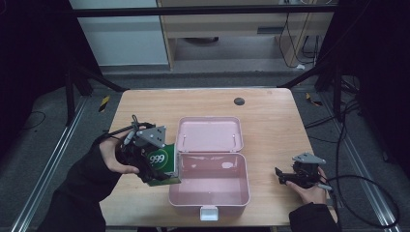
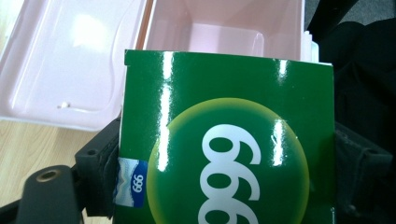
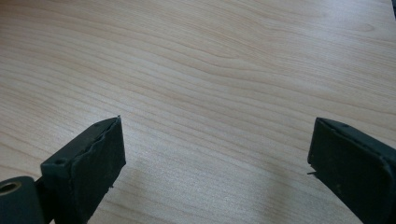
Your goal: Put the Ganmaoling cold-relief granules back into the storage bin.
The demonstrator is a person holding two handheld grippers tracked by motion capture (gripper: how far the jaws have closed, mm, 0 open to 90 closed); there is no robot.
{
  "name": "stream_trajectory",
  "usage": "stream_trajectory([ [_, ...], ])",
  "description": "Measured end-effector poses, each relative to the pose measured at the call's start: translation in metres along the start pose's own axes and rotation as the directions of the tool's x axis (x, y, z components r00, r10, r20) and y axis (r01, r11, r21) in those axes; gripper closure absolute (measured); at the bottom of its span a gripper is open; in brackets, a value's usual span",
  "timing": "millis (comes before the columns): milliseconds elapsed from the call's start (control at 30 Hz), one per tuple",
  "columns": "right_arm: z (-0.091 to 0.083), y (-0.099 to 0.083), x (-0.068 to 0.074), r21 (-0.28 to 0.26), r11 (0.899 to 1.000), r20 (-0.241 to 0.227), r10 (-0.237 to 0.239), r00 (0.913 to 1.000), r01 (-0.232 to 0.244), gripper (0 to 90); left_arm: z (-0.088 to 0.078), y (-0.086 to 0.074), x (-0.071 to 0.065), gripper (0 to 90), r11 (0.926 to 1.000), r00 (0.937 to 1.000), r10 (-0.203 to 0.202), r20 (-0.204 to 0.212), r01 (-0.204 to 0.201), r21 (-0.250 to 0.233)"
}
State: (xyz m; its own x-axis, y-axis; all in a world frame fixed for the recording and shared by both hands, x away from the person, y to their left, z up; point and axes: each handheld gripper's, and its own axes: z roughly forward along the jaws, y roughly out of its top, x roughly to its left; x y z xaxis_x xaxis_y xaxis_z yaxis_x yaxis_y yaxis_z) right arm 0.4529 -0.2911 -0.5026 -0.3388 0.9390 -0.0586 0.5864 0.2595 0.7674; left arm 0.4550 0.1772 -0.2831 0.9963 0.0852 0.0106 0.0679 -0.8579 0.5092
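1. L gripper point(image 1: 162, 169) clamps green box point(image 1: 162, 164), just off pink case point(image 1: 209, 199) left rim, near bench front-left.
2. R gripper point(image 1: 283, 175) jaws apart, nothing between, front-right.
3. Clear rim, lower flat, then release.

The high view looks forward and down from above the near edge, taking in the whole surface point(image 1: 270, 104) with the open pink box point(image 1: 209, 186) at centre. The left gripper view sits close beside that box point(image 2: 79, 65), facing into it. The right gripper view looks low and close over bare wood point(image 3: 210, 79) right of the box.
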Motion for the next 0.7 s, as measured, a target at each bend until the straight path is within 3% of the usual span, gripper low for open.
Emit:
stream_trajectory([
  [700,0.000,0.000,0.001,-0.002,1.000,-0.002,-0.002,1.0000,0.002,4.4,0.013,0.028,-0.003,14.2,0.9992,0.9989,0.039,0.026,-0.039,-0.005],
])
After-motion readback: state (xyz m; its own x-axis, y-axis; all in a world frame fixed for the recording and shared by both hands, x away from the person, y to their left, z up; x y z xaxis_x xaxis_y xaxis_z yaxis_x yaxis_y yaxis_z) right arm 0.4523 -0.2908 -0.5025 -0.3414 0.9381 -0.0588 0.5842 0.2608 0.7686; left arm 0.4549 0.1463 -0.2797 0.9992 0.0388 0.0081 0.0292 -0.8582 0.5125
